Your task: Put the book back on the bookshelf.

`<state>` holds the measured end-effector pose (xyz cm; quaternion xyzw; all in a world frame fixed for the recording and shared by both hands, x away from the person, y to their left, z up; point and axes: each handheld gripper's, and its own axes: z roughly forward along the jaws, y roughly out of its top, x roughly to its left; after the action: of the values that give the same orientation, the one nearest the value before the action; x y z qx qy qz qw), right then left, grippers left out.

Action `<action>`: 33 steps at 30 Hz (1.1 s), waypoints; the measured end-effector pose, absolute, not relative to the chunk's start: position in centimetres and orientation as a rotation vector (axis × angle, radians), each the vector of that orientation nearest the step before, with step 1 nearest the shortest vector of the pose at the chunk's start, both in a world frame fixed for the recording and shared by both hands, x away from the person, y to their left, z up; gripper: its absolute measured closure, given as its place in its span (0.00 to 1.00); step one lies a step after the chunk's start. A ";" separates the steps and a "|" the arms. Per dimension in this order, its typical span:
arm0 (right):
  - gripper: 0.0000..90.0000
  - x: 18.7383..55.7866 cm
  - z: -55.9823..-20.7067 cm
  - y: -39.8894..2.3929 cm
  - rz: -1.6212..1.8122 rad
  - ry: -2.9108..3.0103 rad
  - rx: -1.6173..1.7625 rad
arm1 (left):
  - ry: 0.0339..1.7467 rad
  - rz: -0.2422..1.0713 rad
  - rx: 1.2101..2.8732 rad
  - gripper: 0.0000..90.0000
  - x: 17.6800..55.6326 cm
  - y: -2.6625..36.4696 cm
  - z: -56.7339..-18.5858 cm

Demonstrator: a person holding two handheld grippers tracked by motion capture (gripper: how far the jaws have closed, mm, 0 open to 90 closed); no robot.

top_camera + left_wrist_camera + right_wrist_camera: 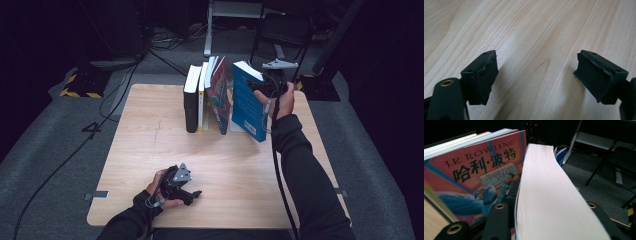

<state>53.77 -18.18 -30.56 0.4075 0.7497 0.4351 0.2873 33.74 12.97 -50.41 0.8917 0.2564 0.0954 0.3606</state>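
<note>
1. Gripping the thick blue-covered paperback book (pixel 248 102) at the right end of the row, near the far edge of the pale wooden table (pixel 150 150); stands tilted, apart from the neighbouring books at its top.
2. Clamped by the right gripper (pixel 267 86) across the book's thickness near the top corner, a black jaw on each cover, white page block (pixel 549 195) between them.
3. Resting just left of it: the red-and-blue illustrated paperback (pixel 481 175), leaning the same way, then a white-spined book (pixel 202 97) and a black hardback book (pixel 191 100) standing upright.
4. Lying idle near the front-left of the table: the left gripper (pixel 192 195), jaws spread wide, nothing between the pads (pixel 484 80), bare wood beneath.
5. Judging the handling: fairly heavy for a one-corner hold, covers smooth and probably slippery, pages stiff when squeezed flat yet liable to fan or sag if held loosely.
6. Best taken across both covers close to the spine or mid-height, not by the page edge alone; likely to swing or slip out otherwise, and to knock the leaning neighbour over.
</note>
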 end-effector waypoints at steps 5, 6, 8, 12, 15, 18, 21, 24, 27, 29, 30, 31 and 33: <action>0.66 52.4 -31.2 -19.2 1.180 2.011 1.087 | 0.660 0.244 2.298 0.20 33.8 13.0 -50.4; 0.66 52.4 -31.2 -19.2 1.180 2.011 1.087 | 0.660 0.244 2.298 0.20 33.8 13.0 -50.4; 0.65 51.8 -31.5 -19.6 1.178 2.009 1.085 | 0.658 0.244 2.298 0.20 33.8 13.0 -50.4; 0.65 50.8 -32.0 -20.7 1.188 2.012 1.084 | 0.658 0.244 2.297 0.19 33.8 13.0 -50.4; 0.65 50.4 -32.3 -21.1 1.199 2.005 1.093 | 0.658 0.245 2.297 0.19 33.8 13.0 -50.4; 0.65 50.1 -32.4 -21.2 1.204 2.005 1.095 | 0.658 0.244 2.297 0.19 33.8 13.0 -50.4; 0.65 49.7 -32.5 -21.2 1.198 2.016 1.080 | 0.658 0.245 2.297 0.19 33.8 13.0 -50.4; 0.64 49.4 -32.6 -21.3 1.188 2.017 1.068 | 0.658 0.245 2.297 0.19 33.8 13.0 -50.4; 0.64 49.2 -32.7 -21.5 1.190 2.012 1.065 | 0.658 0.245 2.297 0.19 33.8 13.0 -50.4; 0.64 49.2 -32.7 -21.6 1.191 2.012 1.067 | 0.658 0.245 2.297 0.19 33.8 13.0 -50.4; 0.64 49.1 -32.8 -21.7 1.189 2.014 1.066 | 0.658 0.244 2.297 0.19 33.8 13.0 -50.4; 0.64 49.0 -32.8 -21.7 1.186 2.014 1.068 | 0.658 0.244 2.297 0.20 33.8 13.0 -50.4; 0.63 48.9 -32.8 -21.8 1.175 2.019 1.059 | 0.658 0.245 2.297 0.19 33.8 13.0 -50.4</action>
<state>48.90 -21.78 -32.81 0.3960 0.7547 0.4391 0.2844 33.77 12.97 -50.43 0.8917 0.2554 0.0951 0.3615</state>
